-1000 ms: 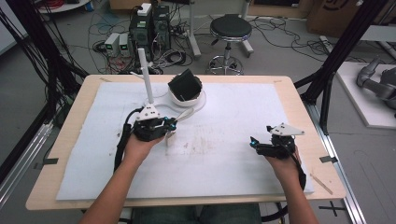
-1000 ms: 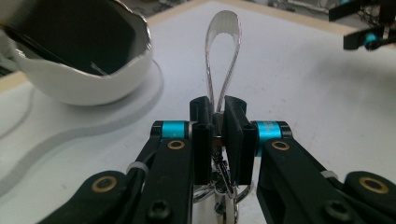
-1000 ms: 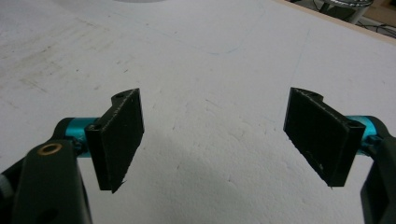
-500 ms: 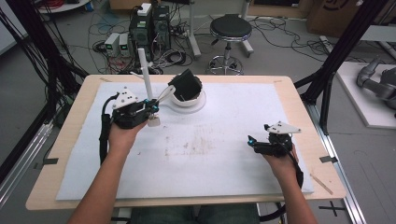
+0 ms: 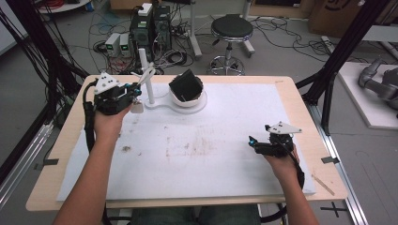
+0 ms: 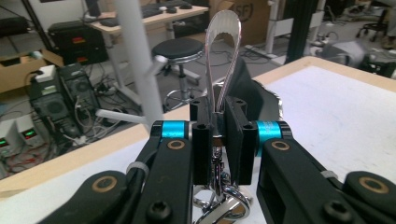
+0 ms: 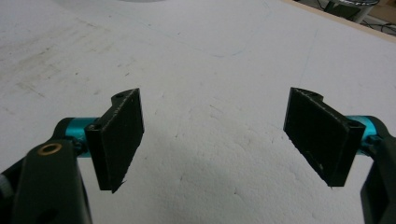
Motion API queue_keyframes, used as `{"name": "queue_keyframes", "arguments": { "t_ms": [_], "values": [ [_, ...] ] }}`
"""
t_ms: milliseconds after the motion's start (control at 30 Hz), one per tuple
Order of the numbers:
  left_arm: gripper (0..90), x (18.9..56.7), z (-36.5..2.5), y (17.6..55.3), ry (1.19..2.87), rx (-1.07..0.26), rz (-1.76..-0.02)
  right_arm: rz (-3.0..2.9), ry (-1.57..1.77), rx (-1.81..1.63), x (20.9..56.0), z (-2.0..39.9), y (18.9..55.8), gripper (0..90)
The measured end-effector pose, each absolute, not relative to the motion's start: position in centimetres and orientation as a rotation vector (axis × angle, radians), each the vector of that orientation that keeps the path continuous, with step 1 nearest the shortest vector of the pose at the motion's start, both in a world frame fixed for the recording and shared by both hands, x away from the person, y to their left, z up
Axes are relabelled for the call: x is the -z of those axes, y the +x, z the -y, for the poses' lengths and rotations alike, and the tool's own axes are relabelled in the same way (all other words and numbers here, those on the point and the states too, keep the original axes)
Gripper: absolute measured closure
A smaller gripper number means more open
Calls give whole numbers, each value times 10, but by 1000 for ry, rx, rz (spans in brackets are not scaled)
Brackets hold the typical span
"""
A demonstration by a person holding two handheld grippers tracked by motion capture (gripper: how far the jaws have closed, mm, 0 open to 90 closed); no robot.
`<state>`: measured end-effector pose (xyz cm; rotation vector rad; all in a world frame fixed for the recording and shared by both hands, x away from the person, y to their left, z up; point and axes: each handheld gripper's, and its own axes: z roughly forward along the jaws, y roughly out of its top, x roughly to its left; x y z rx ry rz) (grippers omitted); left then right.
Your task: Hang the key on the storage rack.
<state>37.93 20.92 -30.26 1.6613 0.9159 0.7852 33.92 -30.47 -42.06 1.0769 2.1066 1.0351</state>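
Far left, beside white stand [image 5: 144, 75] | my left gripper [image 6: 217, 128] clamps keyring strap loop [image 6: 223, 51]; right gripper [image 7: 215, 135] gapes idle | risk: loop misses the peg [image 6: 159, 60], strap slips.

1. A white pole stand [image 5: 149, 89] rises from a flat white base near the far edge of the table [image 5: 300, 101].
2. The left gripper [image 5: 137, 92] hangs just left of the stand, closed on a silvery strap loop [image 5: 146, 75] that reaches the pole; a small pale tag [image 5: 137, 107] dangles below.
3. A white bowl [image 5: 187, 99] holding a black object [image 5: 186, 85] sits right of the stand.
4. The right gripper [image 5: 252, 142] rests well apart from the stand, toward the near right.
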Motion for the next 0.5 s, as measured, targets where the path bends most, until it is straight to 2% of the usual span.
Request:
{"name": "queue_keyframes", "arguments": {
  "t_ms": [267, 500],
  "values": [
    [814, 293, -216, 390, 1650, -845, -965, -2111, 1080, -1025, 421, 304, 340, 203],
    [814, 298, -217, 400, 1677, -854, -1006, -2119, 1070, -1010, 422, 303, 340, 203]
  ]
}}
